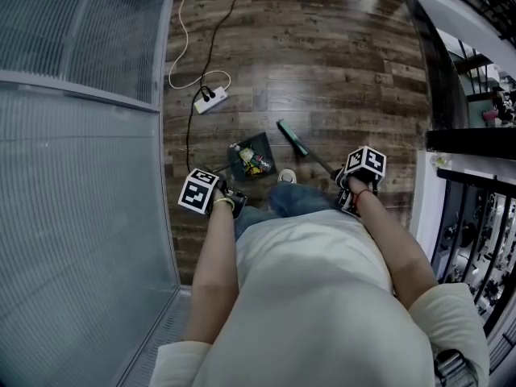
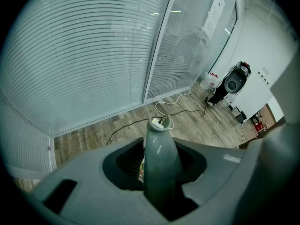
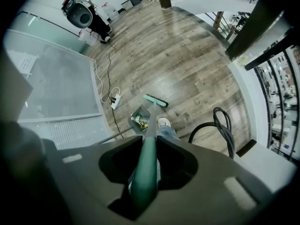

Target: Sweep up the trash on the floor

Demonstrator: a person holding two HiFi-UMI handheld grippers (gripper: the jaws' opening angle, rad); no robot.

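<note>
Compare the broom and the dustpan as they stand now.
Handle: the broom has a green one, shut in the right gripper; the dustpan has a grey one, shut in the left gripper.
Load: the dustpan holds trash; the broom's head carries nothing.
Shape: the broom ends in a narrow bar, the dustpan in a dark open tray.
Both reach down to the wooden floor, side by side.

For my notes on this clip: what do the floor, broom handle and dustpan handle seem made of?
The floor looks like wood planks, brown grain and seams, slight sheen; solid wood or laminate is unclear. The broom handle is smooth green, probably plastic or coated metal. The dustpan handle is smooth glossy grey with a highlight, likely plastic.
</note>
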